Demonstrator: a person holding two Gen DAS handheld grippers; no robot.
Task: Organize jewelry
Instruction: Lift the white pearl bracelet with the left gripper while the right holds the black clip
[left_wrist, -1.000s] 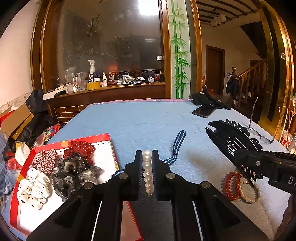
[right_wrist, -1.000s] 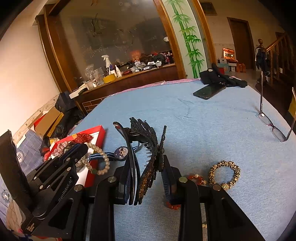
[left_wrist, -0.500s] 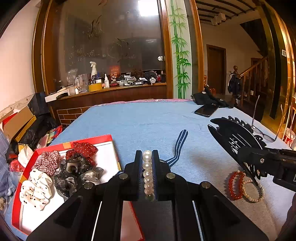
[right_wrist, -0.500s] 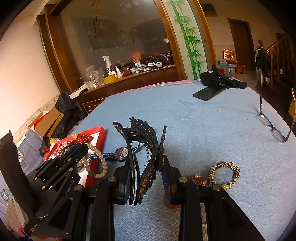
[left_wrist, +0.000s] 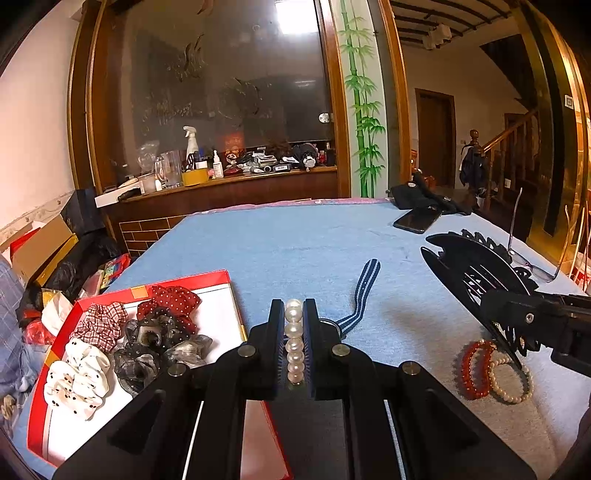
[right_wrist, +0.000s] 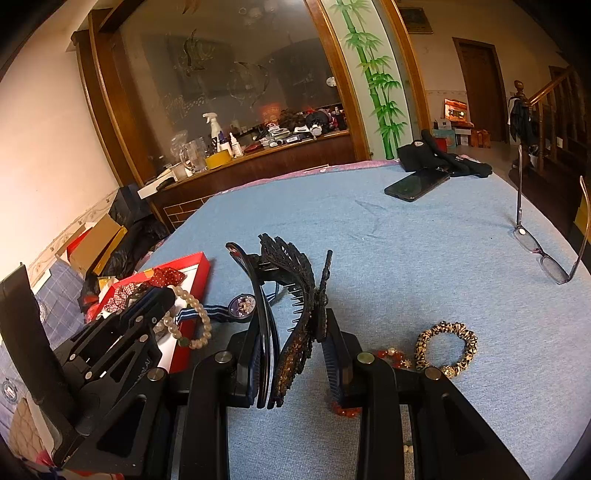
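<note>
While my left hand-held gripper (left_wrist: 294, 339) is pinching the slippery pearl bracelet (left_wrist: 294, 341) mid-strand, my right hand-held gripper (right_wrist: 293, 354) is clamping the stiff, brittle hair claw (right_wrist: 291, 314).

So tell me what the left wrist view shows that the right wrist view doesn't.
Only the left wrist view: the scrunchies spread out in the red box, and a pearl bracelet beside the red bead bracelet. Only the right wrist view: the leopard scrunchie and the watch face. Both: the pearl bracelet in the left gripper, the black hair claw, phone, glasses.
</note>
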